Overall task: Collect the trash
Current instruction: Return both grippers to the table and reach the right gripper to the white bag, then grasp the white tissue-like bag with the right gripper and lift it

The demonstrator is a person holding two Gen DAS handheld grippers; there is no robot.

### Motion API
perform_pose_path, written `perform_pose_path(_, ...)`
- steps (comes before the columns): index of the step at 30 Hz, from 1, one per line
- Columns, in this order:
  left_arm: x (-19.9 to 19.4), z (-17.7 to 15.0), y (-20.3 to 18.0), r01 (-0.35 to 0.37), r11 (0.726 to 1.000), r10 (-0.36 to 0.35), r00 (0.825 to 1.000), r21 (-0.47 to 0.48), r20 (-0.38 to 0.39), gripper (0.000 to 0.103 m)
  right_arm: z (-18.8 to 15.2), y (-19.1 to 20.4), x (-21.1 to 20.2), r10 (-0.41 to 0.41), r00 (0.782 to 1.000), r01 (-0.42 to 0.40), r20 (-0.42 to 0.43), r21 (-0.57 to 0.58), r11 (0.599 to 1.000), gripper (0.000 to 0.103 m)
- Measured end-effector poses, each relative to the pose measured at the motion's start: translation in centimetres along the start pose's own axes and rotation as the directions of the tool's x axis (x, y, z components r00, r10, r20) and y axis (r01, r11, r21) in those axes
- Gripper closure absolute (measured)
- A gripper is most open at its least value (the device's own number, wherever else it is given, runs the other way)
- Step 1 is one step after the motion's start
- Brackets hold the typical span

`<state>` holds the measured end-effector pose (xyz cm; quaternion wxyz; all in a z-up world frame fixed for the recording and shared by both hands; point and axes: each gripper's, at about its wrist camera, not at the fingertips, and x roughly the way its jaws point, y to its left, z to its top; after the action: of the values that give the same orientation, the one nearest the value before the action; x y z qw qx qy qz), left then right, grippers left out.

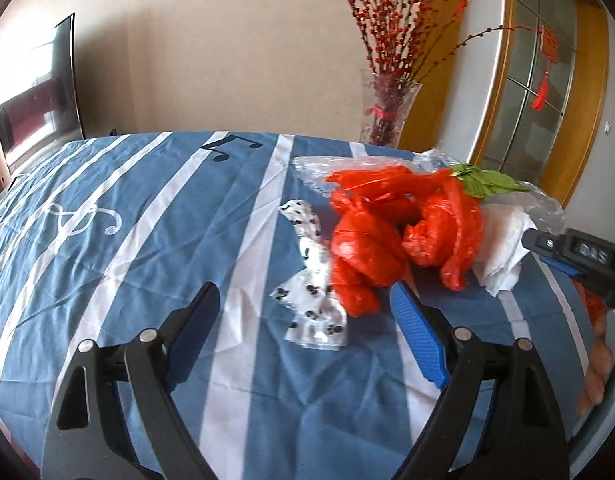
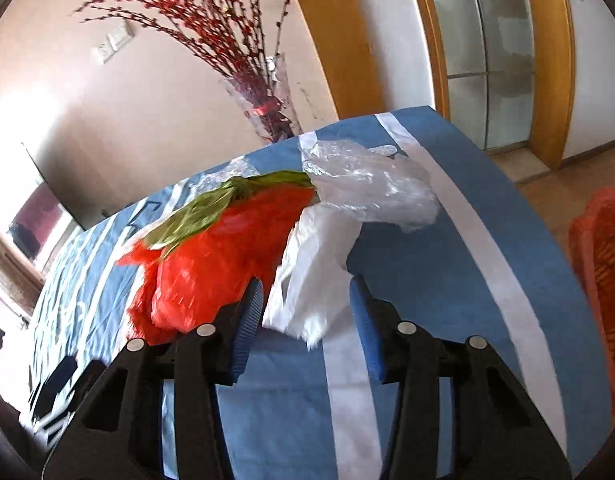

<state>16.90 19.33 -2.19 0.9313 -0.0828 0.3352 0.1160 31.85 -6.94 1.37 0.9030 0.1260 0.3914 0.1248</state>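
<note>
Trash pile (image 1: 403,232); orange basket (image 2: 603,280) only in right-wrist view.

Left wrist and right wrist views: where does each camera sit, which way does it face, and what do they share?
Left wrist: rides the left tongs, open, looking across the blue striped tablecloth at the crumpled red plastic bag; the right tongs and a blurred hand show at the right edge.
Right wrist: rides the right tongs, open, tilted, facing the white crumpled tissue; only its own fingers show.
Shared: red bag, tissue, green leaf, clear plastic film, glass vase of red branches.
</note>
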Motion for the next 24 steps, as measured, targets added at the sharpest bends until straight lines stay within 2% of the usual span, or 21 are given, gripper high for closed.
perform_pose_path(4,0.3,-0.1,0.8,0.003,1.000,-0.003,1.000,-0.011,-0.006,0.018,0.5,-0.3,1.9,-0.034,0.999,0.034,-0.022,0.031,0.999,0.070)
perform_pose_path(6,0.5,-0.1,1.0,0.006,1.000,-0.006,1.000,-0.014,-0.008,0.018,0.6,-0.6,2.7,-0.038,0.998,0.039,-0.041,0.033,0.999,0.079)
perform_pose_path(8,0.8,0.0,1.1,0.010,1.000,-0.010,1.000,-0.016,-0.012,0.018,0.4,-0.7,3.2,-0.043,0.997,0.044,-0.057,0.016,0.999,0.092)
perform_pose_path(10,1.0,-0.1,1.0,0.018,1.000,-0.018,1.000,-0.018,-0.016,0.018,0.2,-0.7,3.4,-0.048,0.997,0.047,-0.062,-0.005,0.999,0.098)
perform_pose_path(19,1.4,0.4,-0.2,0.059,0.998,-0.059,0.998,0.012,-0.012,0.019,-1.4,-1.2,-0.2,-0.021,0.999,0.017,-0.031,-0.111,0.994,0.100)
perform_pose_path(24,2.1,0.8,-1.6,0.087,0.996,-0.086,0.996,0.031,-0.030,0.026,-2.1,-1.6,-3.7,-0.021,1.000,0.023,0.012,-0.172,0.985,0.100)
